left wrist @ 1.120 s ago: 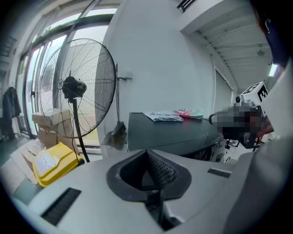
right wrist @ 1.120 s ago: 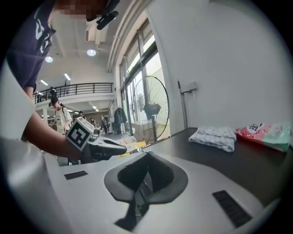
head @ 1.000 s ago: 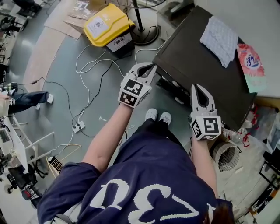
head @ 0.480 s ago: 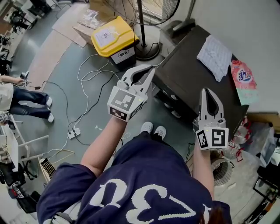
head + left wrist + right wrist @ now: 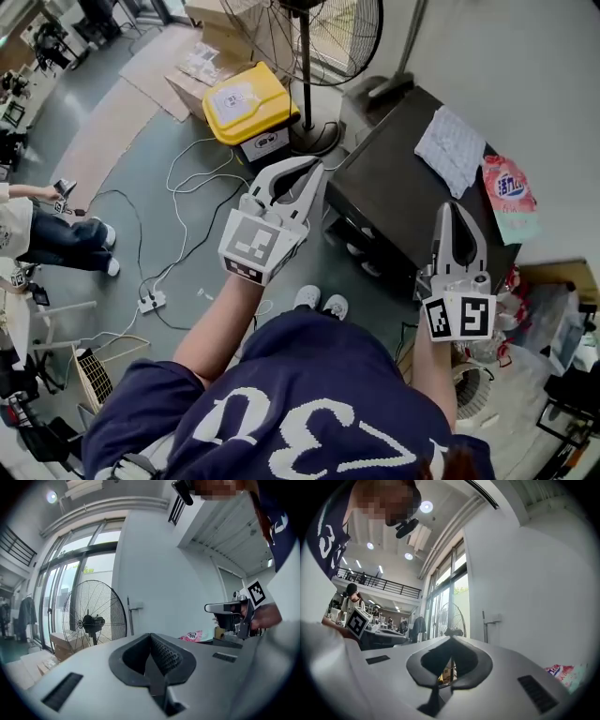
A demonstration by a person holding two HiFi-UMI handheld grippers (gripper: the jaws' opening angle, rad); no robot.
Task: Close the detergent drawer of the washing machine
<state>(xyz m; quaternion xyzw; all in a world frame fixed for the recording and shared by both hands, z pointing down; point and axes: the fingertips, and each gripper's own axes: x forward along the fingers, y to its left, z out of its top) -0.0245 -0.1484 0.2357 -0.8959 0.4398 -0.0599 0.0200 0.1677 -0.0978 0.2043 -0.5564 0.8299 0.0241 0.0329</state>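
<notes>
Both claws are riding higher than a second ago, in front of the washing machine [image 5: 394,183] at upper right. The left claw [image 5: 317,174] and right claw [image 5: 456,208] are pinching shut on nothing, probably since pushing needs no grip. The detergent drawer is hiding on the machine's front face, indistinct from above.

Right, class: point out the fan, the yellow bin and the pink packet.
fan [image 5: 349,39], head view, on its wire grille.
yellow bin [image 5: 246,101], head view, on its lid.
pink packet [image 5: 506,190], head view, on its printed front.
</notes>
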